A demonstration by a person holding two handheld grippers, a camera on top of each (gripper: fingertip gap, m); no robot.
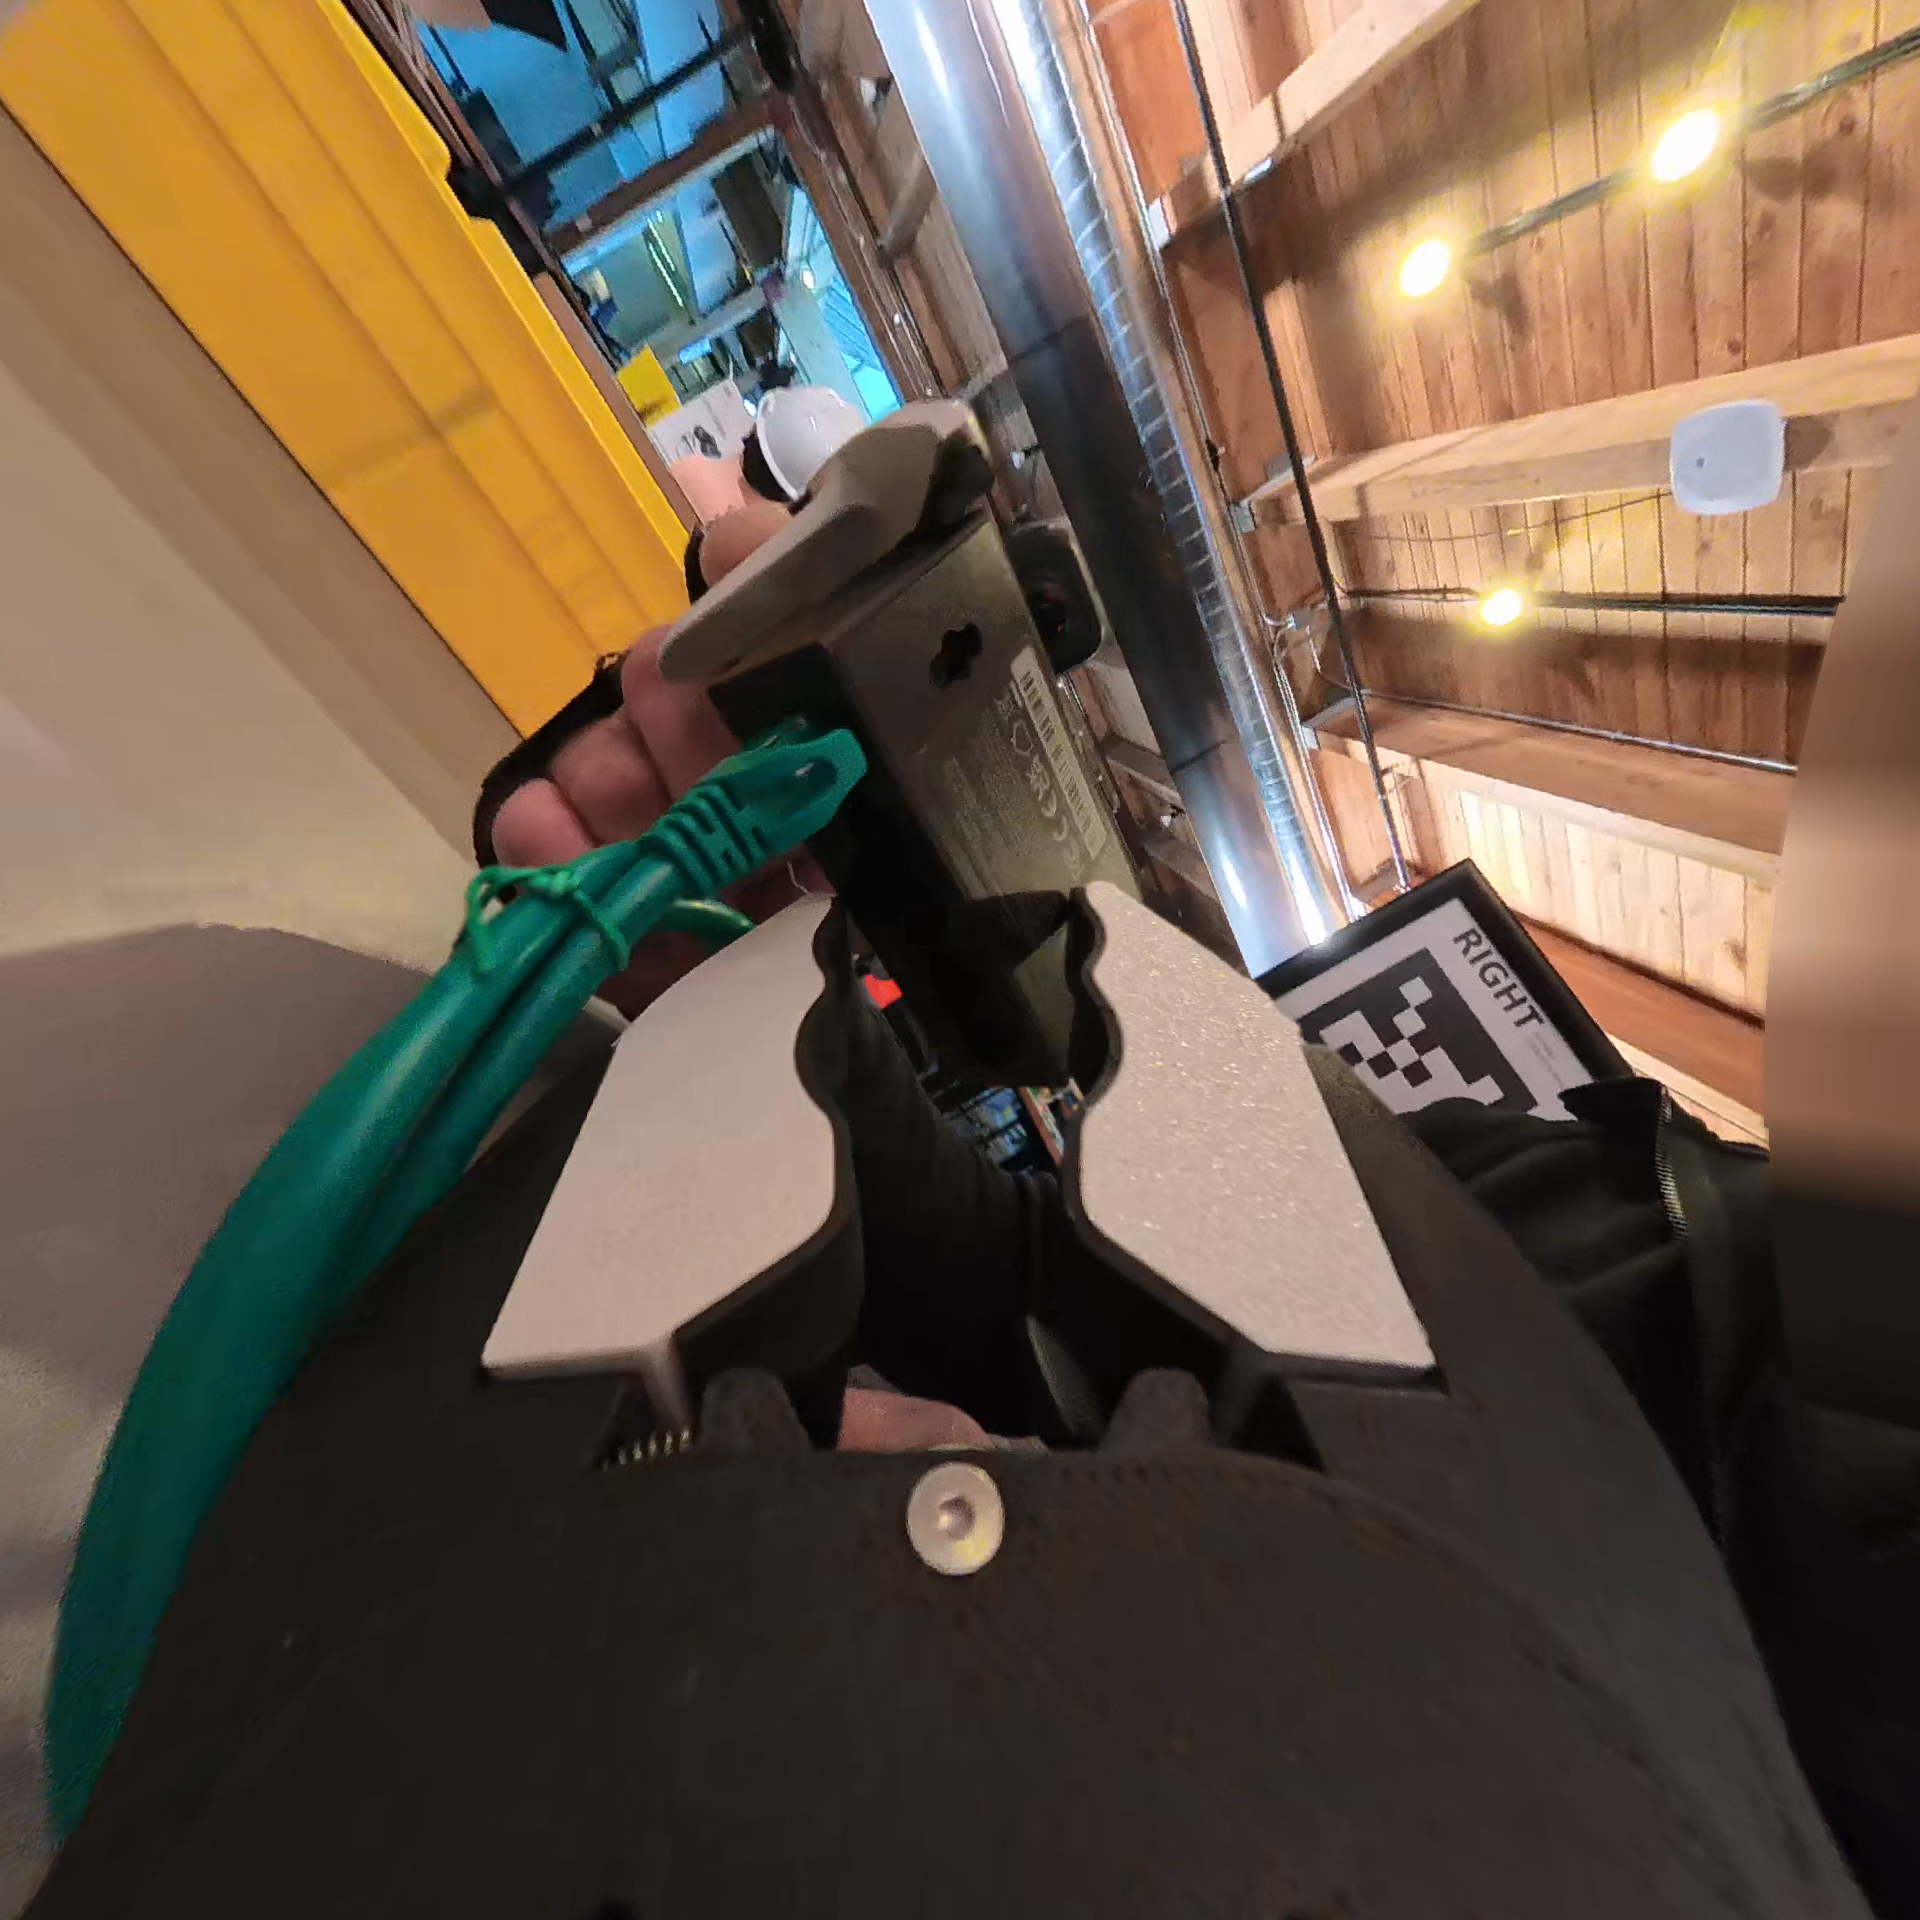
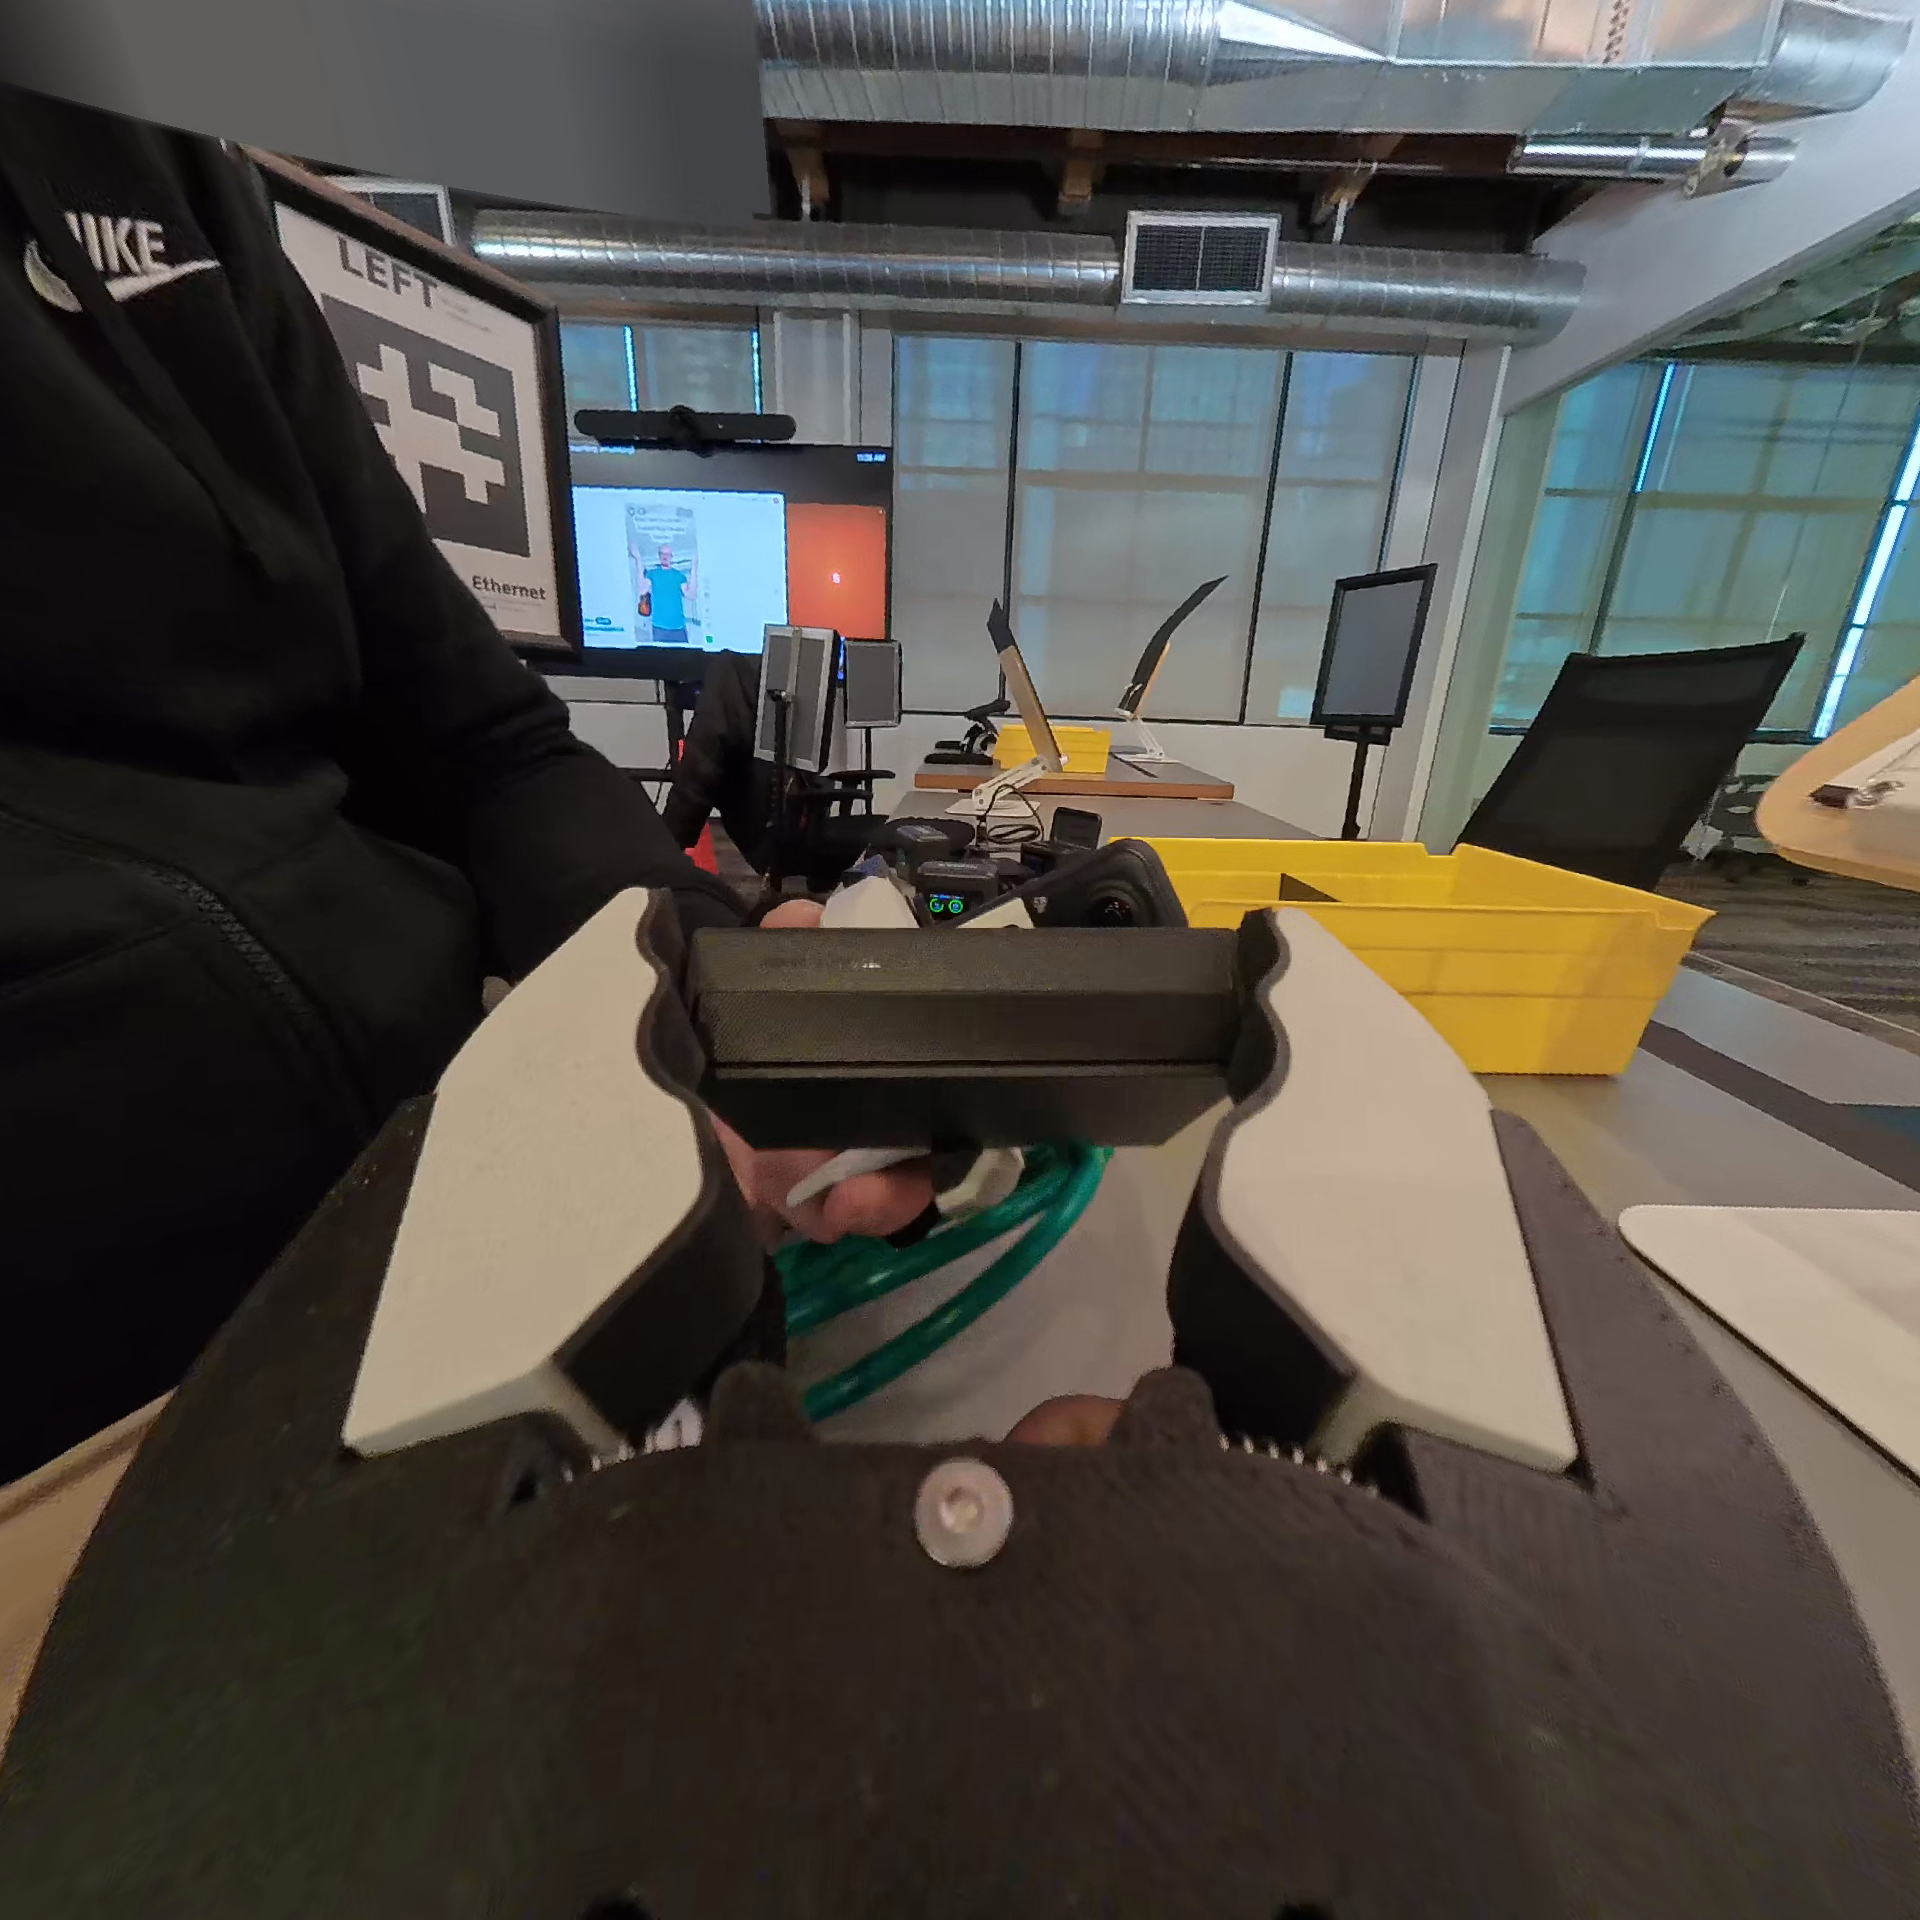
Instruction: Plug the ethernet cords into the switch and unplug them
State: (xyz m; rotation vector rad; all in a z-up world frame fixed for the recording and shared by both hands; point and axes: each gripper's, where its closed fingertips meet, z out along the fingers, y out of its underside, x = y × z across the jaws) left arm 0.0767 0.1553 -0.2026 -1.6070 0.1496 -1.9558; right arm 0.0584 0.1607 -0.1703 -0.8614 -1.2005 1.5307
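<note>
My right gripper is shut on the black switch, clamping its two ends and holding it above the table. In the left wrist view the switch points away from me, with one grey right finger on its far end. A green ethernet cord runs up from the lower left. Its plug meets the switch's port side; how deep it sits is hidden. My left gripper has its jaws apart around the switch's near end; I cannot tell if they press on it. The cord's loops hang below the switch.
A gloved hand is beside the plug. A yellow bin stands on the grey table behind the switch. A white mat lies at the right. The person's black jacket fills the left. Both grippers' tips are close together, under 4 cm apart.
</note>
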